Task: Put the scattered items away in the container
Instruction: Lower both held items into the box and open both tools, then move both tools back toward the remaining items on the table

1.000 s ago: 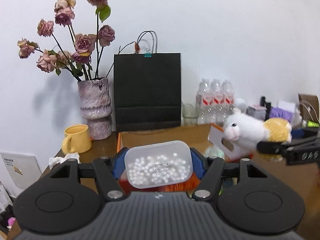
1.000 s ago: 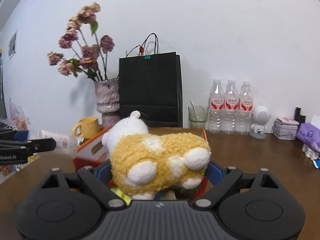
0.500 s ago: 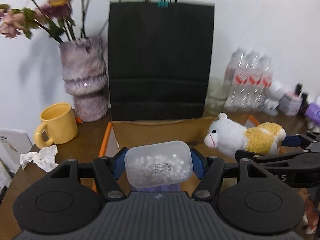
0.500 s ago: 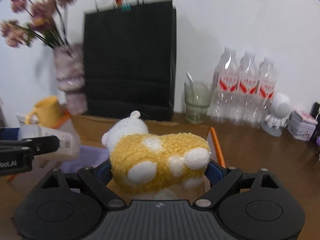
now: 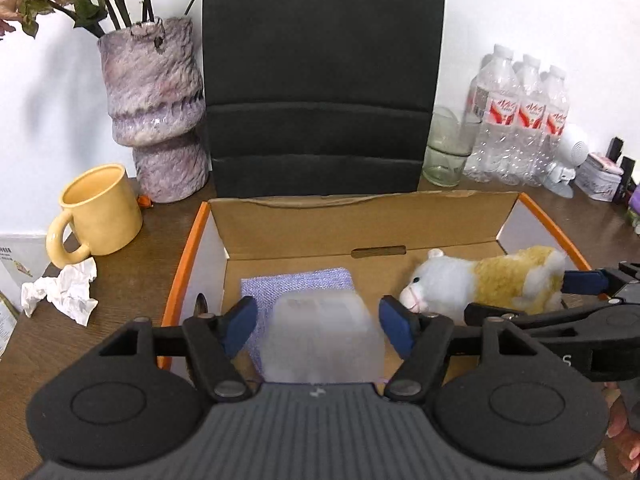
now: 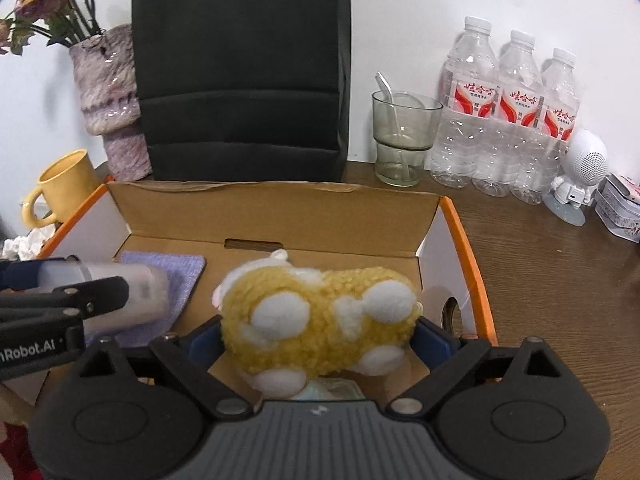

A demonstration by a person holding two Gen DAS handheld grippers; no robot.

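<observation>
Left hand-held gripper (image 5: 314,322) is opening its jaws now; the clear plastic tub (image 5: 322,340) is between the blue pads but there is a gap each side, so the pads do not press on it any more. It looks blurred, prob. slipping down toward the purple cloth (image 5: 296,284) on the floor of the cardboard box (image 5: 360,220). Right hand-held gripper (image 6: 318,338) is closed on the plush sheep (image 6: 316,320), pads pressing into both flanks, w/ the toy over the right half of the box, head to the left.

Risks, as I judge them:
- tub may tip or roll when it lands, as it is smooth and the cloth is soft; if the lid is loose, the contents could spill.
- both hand-held grippers are close together over the box; the left one's right finger is just beside the sheep's nose, so a sideways move could bump it.
- sheep is soft and springy; released too near the right wall w/ the orange edge, it may rest on the rim and fall to the table (image 6: 560,264).
- tall black paper bag (image 5: 320,80) stands just behind the far wall.
</observation>
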